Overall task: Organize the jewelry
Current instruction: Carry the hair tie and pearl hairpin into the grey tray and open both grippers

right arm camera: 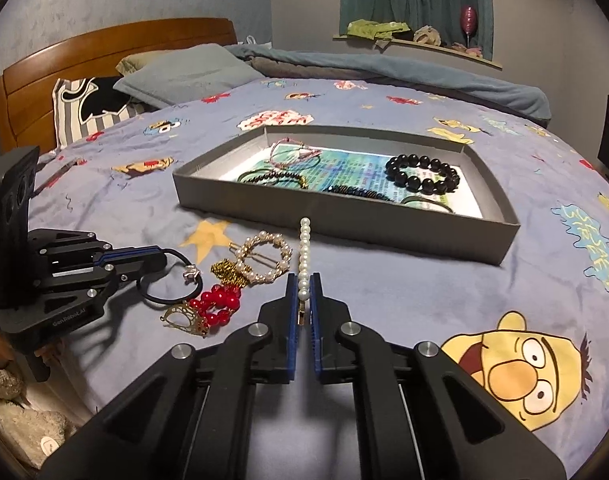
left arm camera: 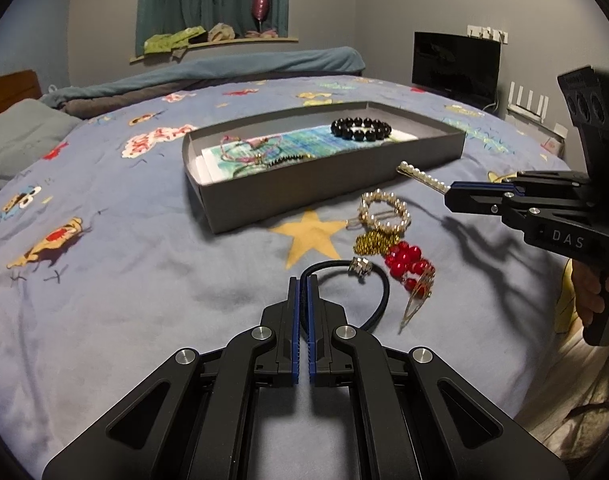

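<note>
A grey shallow box point(left arm camera: 304, 196) point(right arm camera: 344, 216) lies on the bed and holds a black bead bracelet point(left arm camera: 360, 128) point(right arm camera: 422, 174) and thin cord bracelets point(left arm camera: 244, 150) point(right arm camera: 290, 152). My left gripper point(left arm camera: 303, 280) point(right arm camera: 160, 258) is shut on a black hair tie point(left arm camera: 378, 300) point(right arm camera: 172, 296) with a silver charm. My right gripper point(right arm camera: 303, 280) point(left arm camera: 448, 194) is shut on a pearl hair clip point(right arm camera: 304, 252) point(left arm camera: 420, 174) and holds it above the bed near the box's front wall. A pearl ring clip point(left arm camera: 384, 210) point(right arm camera: 264, 258), a gold coil piece point(left arm camera: 374, 242) and red beads point(left arm camera: 408, 264) point(right arm camera: 216, 304) lie between the grippers.
The blue cartoon bedsheet point(left arm camera: 144, 280) covers the bed. Pillows point(right arm camera: 184, 72) and a wooden headboard point(right arm camera: 104, 52) are at the bed's head. A folded blanket point(left arm camera: 224, 72) lies along the far side. A dark monitor point(left arm camera: 456, 64) stands beyond the bed.
</note>
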`<state>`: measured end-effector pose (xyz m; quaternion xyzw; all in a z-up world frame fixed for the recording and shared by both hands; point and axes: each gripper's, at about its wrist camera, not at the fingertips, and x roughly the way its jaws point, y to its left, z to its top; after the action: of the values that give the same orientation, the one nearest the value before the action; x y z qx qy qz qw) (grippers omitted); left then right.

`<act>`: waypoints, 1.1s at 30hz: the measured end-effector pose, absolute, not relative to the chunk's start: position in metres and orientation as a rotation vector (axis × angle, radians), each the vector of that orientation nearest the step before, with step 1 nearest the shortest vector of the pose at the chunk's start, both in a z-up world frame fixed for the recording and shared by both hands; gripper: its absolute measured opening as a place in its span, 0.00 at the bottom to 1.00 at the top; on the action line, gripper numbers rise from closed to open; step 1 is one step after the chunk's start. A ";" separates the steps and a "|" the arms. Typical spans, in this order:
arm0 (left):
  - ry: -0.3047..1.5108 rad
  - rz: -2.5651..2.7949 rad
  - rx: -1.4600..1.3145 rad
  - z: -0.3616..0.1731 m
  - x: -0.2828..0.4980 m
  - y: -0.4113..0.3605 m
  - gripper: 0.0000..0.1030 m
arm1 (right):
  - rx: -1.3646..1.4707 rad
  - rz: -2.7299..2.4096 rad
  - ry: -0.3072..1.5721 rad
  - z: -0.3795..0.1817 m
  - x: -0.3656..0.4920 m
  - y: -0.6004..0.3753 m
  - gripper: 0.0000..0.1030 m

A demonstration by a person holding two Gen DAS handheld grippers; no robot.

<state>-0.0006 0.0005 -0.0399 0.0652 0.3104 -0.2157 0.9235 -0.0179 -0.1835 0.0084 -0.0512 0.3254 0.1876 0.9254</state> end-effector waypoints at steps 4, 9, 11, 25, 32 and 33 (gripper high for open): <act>0.620 -0.440 0.131 -0.032 -0.001 0.002 0.04 | -0.095 0.370 0.672 0.009 -0.016 -0.189 0.05; 0.584 -0.436 0.150 -0.014 0.000 0.004 0.04 | -0.081 0.360 0.663 0.015 -0.013 -0.194 0.06; 0.563 -0.440 0.157 -0.002 0.004 0.005 0.04 | -0.079 0.358 0.656 0.021 -0.010 -0.196 0.06; 0.555 -0.502 0.150 0.056 0.106 -0.035 0.04 | -0.080 0.311 0.673 0.052 0.079 -0.196 0.06; 0.680 -0.474 0.157 0.031 0.167 -0.061 0.04 | -0.101 0.273 0.724 0.040 0.131 -0.191 0.06; 0.700 -0.478 0.148 0.028 0.175 -0.062 0.04 | -0.094 0.273 0.739 0.038 0.138 -0.193 0.06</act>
<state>0.1751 -0.0622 0.0278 0.0718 0.3393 -0.2319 0.9088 0.1376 -0.1926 0.0378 -0.0458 0.3600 0.1330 0.9223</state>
